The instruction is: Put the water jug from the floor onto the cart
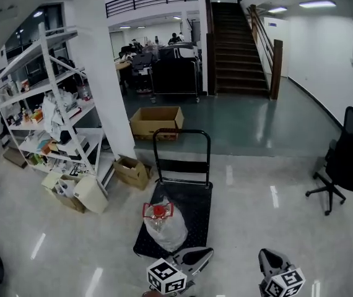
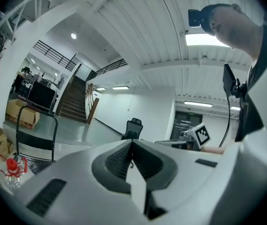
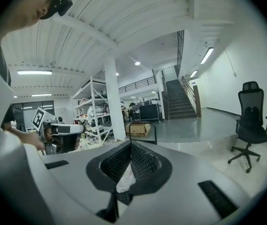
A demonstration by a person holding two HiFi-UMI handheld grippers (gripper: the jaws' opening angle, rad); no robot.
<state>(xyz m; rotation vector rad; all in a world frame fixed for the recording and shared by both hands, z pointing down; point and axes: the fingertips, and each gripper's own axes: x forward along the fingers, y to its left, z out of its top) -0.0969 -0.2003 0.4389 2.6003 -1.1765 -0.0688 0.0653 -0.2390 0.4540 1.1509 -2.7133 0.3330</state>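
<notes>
Head view — water jug (image 1: pixel 163 223) on cart (image 1: pixel 195 212), box (image 1: pixel 156 121) beyond; hand-held grippers (image 1: pixel 204 252) (image 1: pixel 264 256) closed, empty.

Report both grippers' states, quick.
Left gripper: closed, holding nothing.
Right gripper: closed, holding nothing.
</notes>
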